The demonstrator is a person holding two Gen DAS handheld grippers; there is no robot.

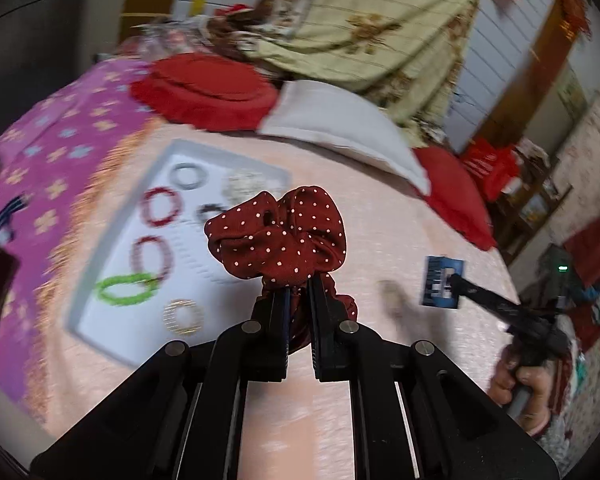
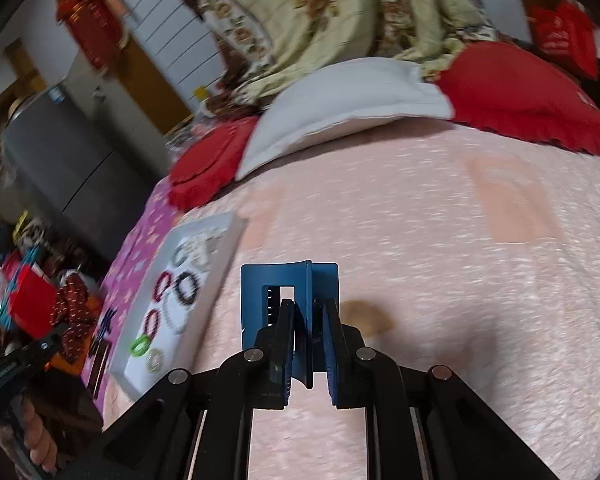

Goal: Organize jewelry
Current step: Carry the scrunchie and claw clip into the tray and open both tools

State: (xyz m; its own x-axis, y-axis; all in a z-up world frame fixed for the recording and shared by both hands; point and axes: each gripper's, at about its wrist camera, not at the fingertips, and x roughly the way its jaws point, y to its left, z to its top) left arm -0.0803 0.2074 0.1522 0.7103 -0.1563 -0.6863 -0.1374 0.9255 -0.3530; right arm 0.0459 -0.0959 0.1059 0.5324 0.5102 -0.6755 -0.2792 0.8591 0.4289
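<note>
My left gripper (image 1: 298,292) is clamped on a bunched fold of the dotted red scrunchie (image 1: 276,232), held above the pink bedspread (image 1: 380,208). It looks soft and light, so a pinch anywhere should hold. My right gripper (image 2: 308,312) is closed on the blue hair clip (image 2: 288,300), which looks rigid, smooth plastic; I would grip its flat wings. The white tray (image 1: 100,248) of rings sits to the left.
</note>
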